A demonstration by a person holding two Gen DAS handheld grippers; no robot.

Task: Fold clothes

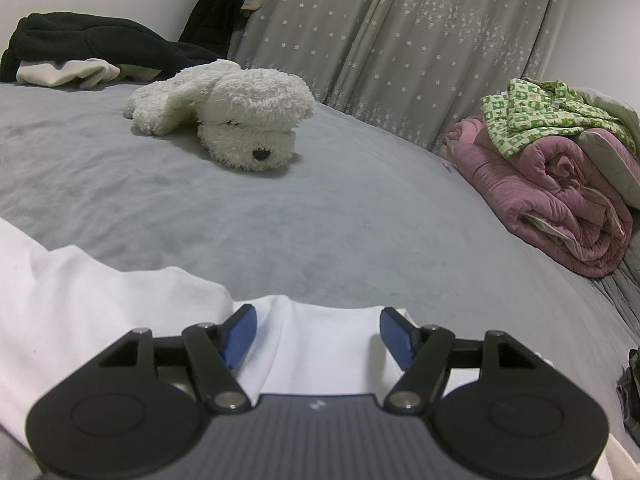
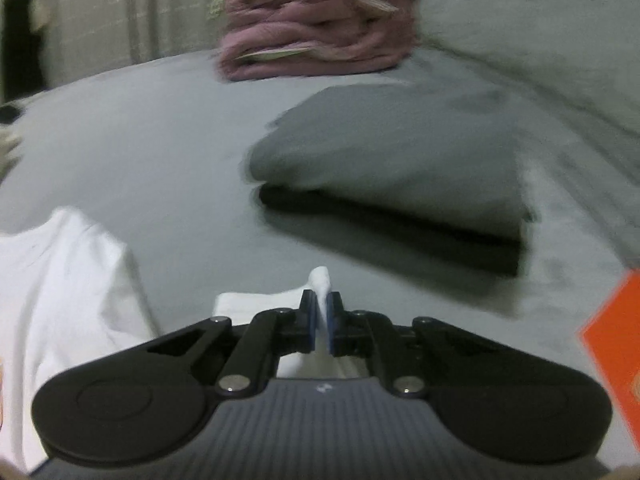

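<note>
Presently, findings by item:
Left gripper [image 1: 318, 334]: jaws wide apart, nothing between the pads, poised over the white garment's edge.
Right gripper [image 2: 319, 322]: jaws narrow, pinching a fold of the white garment [image 2: 60, 280].
White garment [image 1: 100, 308]: lies on the grey bed [image 1: 280, 220], near edge.
Plush dog [image 1: 228, 114]: on the bed, well apart from the garment.
Pink quilt [image 1: 560, 200]: folded, at the bed's far side, green patterned cloth [image 1: 548, 116] on top.
Grey pillow [image 2: 392, 160]: beyond the right gripper; view blurred.

Left claw [image 1: 318, 330] spread wide; right claw [image 2: 319, 320] pinched closed.
</note>
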